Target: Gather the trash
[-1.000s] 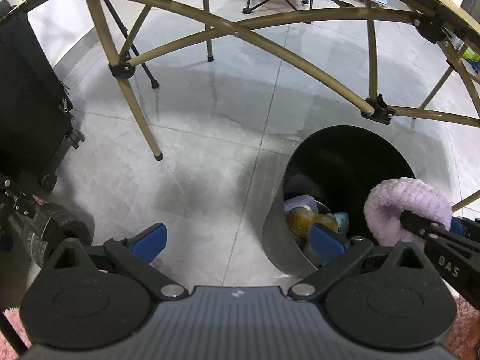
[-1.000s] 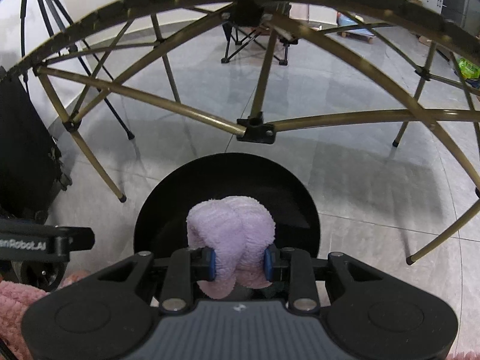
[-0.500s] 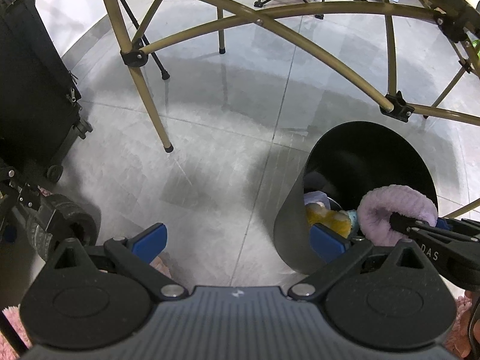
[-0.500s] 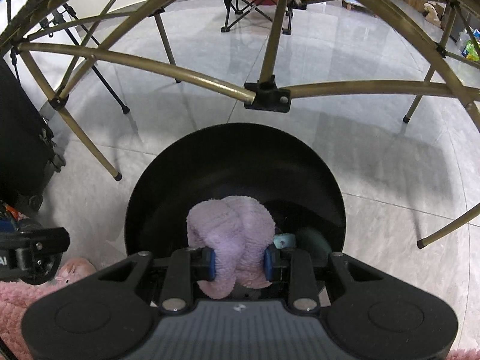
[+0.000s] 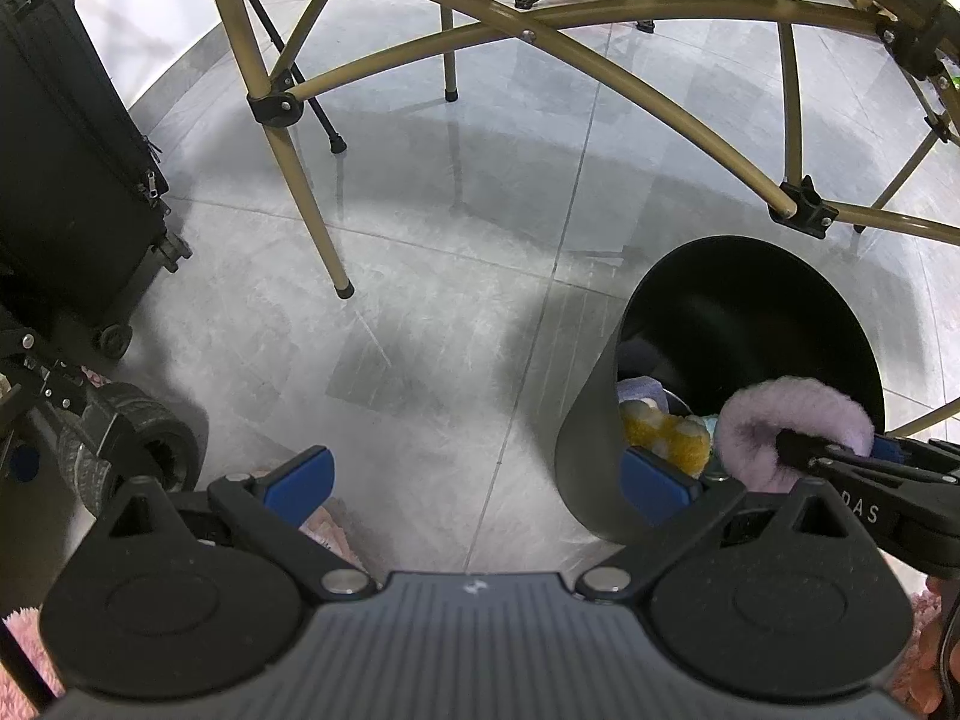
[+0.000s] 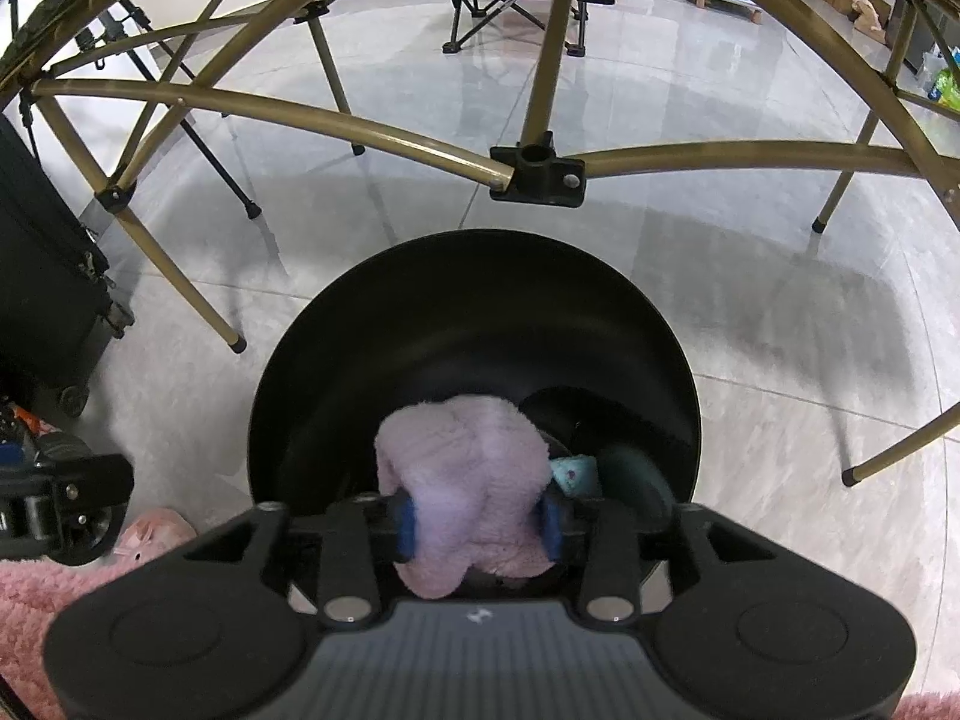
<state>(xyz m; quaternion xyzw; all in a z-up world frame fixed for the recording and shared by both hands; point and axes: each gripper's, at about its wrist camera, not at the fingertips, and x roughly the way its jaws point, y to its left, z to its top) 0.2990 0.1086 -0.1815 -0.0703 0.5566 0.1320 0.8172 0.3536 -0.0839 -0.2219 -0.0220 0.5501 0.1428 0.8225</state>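
Observation:
My right gripper [image 6: 477, 525] is shut on a fluffy lilac ball [image 6: 465, 474] and holds it over the mouth of a black bin [image 6: 474, 300]. The bin holds a teal scrap [image 6: 573, 473] and dark items. In the left wrist view the bin [image 5: 588, 450] stands at the right with a yellow item [image 5: 657, 438] inside, and the lilac ball [image 5: 792, 429] sits at its near rim in the right gripper. My left gripper [image 5: 477, 480] is open and empty above the floor, left of the bin.
A gold folding frame [image 5: 300, 180] arches over the bin, with a joint [image 6: 537, 173] just beyond it. A black wheeled case [image 5: 66, 168] stands at the left. A pink fluffy rug [image 6: 36, 594] and a pink toy [image 6: 153, 534] lie at the near left.
My right gripper has carried the lilac ball lower and further over the bin's mouth. The left gripper has shifted slightly, staying open.

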